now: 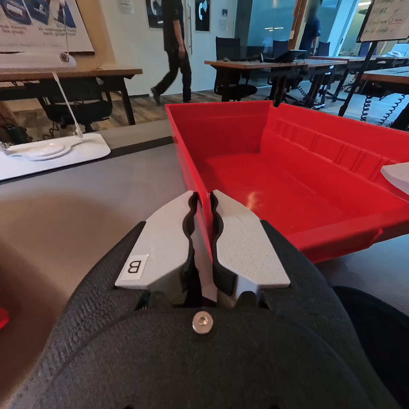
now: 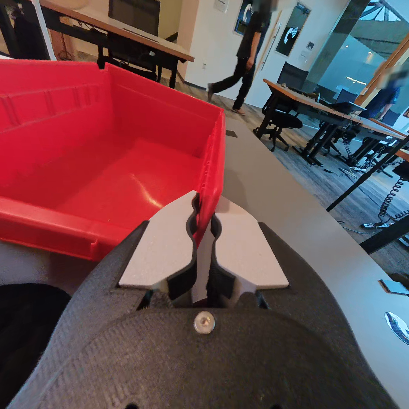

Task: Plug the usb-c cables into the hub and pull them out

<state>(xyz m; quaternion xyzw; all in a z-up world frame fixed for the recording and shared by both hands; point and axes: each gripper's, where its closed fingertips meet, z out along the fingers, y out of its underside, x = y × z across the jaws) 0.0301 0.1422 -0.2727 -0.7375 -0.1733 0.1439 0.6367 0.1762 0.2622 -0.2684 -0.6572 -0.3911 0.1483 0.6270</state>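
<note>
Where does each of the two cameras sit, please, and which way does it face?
Left wrist view: on the left gripper, facing along its grey fingers, which clamp the left wall of the empty red plastic bin.
Right wrist view: on the right gripper, whose fingers clamp the bin's right wall.
Shared: the bin, the grey table, a walking person.

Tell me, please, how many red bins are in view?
1 whole red bin, its side walls clamped by both hand-held grippers. A red fragment at the left wrist view's edge may be another.
</note>
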